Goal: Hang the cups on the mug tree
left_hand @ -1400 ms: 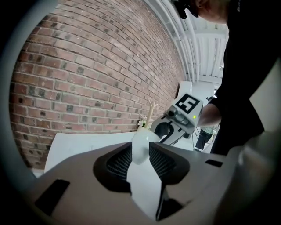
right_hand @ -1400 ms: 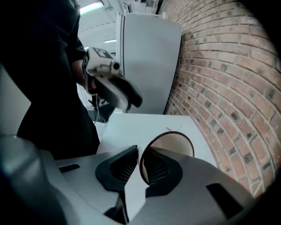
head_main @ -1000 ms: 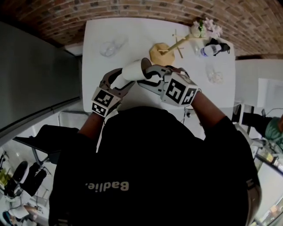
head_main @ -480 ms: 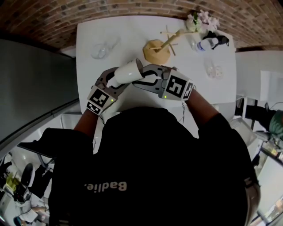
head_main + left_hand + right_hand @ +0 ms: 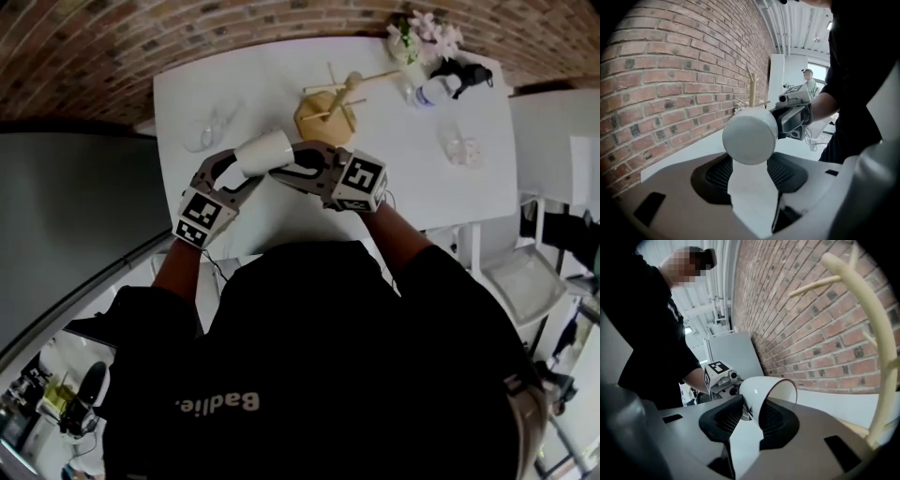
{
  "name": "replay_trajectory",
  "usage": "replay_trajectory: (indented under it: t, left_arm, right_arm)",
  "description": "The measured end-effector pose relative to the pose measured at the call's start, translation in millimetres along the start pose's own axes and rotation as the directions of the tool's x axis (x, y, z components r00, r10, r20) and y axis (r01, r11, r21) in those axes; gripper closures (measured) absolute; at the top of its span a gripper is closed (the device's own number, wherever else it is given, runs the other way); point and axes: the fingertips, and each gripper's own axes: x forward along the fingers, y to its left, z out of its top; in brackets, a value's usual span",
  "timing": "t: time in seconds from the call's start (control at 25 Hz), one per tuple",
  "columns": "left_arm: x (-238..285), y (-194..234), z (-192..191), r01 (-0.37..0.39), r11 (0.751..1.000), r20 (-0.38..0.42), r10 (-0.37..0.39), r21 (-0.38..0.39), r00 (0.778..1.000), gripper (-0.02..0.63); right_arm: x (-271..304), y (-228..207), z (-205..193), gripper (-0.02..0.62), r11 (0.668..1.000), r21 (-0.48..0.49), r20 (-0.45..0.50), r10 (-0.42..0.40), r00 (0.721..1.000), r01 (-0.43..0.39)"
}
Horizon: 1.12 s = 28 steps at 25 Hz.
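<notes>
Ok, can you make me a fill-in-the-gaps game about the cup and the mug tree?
The cup held up above the table is coloured ___.
The mug tree has ___ cups hanging on it.
The wall behind the table is built of ___.
Missing words: white; no; bricks.

We log the table (image 5: 272, 75) against the brick wall (image 5: 141, 37). On it, the mug tree (image 5: 326, 105) stands mid-width toward the back; flowers (image 5: 424, 33) and a bottle (image 5: 431, 92) sit to its right by the wall, a glass (image 5: 211, 127) to its left. The cup (image 5: 264, 152) is off the tabletop, before the tree, slightly left of it.
</notes>
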Motion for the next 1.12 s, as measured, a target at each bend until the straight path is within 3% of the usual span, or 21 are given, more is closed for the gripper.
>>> replay_trajectory:
  t: [0.36,0.64,0.84,1.12]
  left_arm:
    - [37.4,16.9,1.1,0.008,1.000,-0.108,-0.006,0.011,0.994,0.377]
    - [63.9,23.2,2.1,0.012,0.999,-0.178,-0.005,0.035,0.984,0.377]
    - [77.2,20.9,2.3,0.017,0.999,-0.202,-0.011,0.031,0.979,0.376]
    - [88.0,18.2,1.1,0.008,1.000,-0.234,-0.002,0.024,0.972,0.374]
  right_arm:
    - [-17.8,-44.1,-17.9,0.472,0.990,0.141,0.126,-0.013,0.992,-0.005]
    - [-33.1,-71.7,-29.2,0.462,0.961,0.276,0.223,-0.053,0.973,-0.011]
    - [-42.7,-84.2,-39.7,0.454,0.929,0.368,0.269,-0.062,0.961,-0.043]
    - [-50.0,-93.8,-49.7,0.448,0.909,0.416,0.285,-0.088,0.955,-0.040]
